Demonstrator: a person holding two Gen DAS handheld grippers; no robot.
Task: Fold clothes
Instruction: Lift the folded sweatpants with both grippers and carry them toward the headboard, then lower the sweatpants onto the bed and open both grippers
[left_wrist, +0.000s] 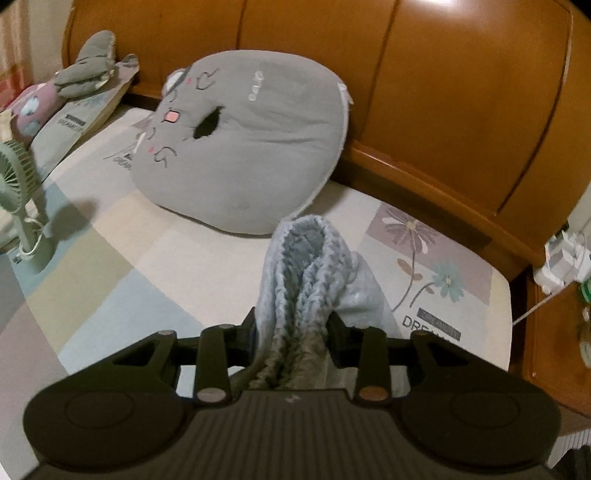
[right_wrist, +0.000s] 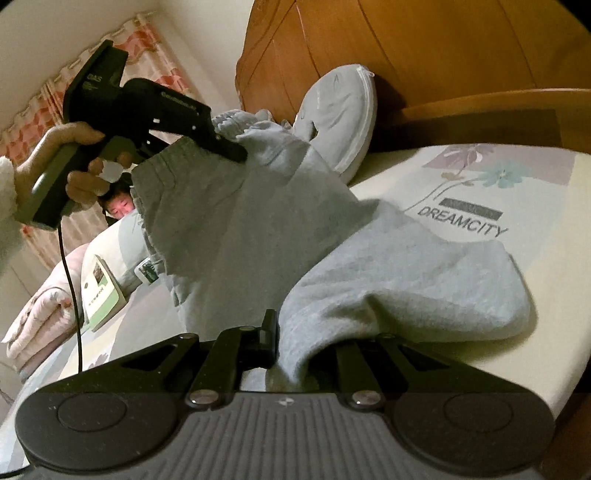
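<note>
Grey sweatpants (right_wrist: 258, 229) hang stretched between my two grippers above the bed sheet (right_wrist: 461, 177). In the right wrist view a hand (right_wrist: 55, 147) holds my left gripper (right_wrist: 236, 151) up at the left, shut on the gathered ribbed waistband. From the left wrist view that waistband (left_wrist: 314, 266) sticks up bunched between the fingers of the left gripper (left_wrist: 293, 325). My right gripper (right_wrist: 291, 343) is shut on a fold of the same garment low over the bed. A rounded end of the fabric (right_wrist: 443, 288) rests on the sheet to its right.
A large grey face pillow (left_wrist: 240, 147) leans on the wooden headboard (left_wrist: 443, 92). A small green fan (left_wrist: 22, 192) stands at the left. A book (right_wrist: 101, 291) and a folded pink quilt (right_wrist: 37, 325) lie farther left. A wooden nightstand (left_wrist: 554, 332) borders the bed's right edge.
</note>
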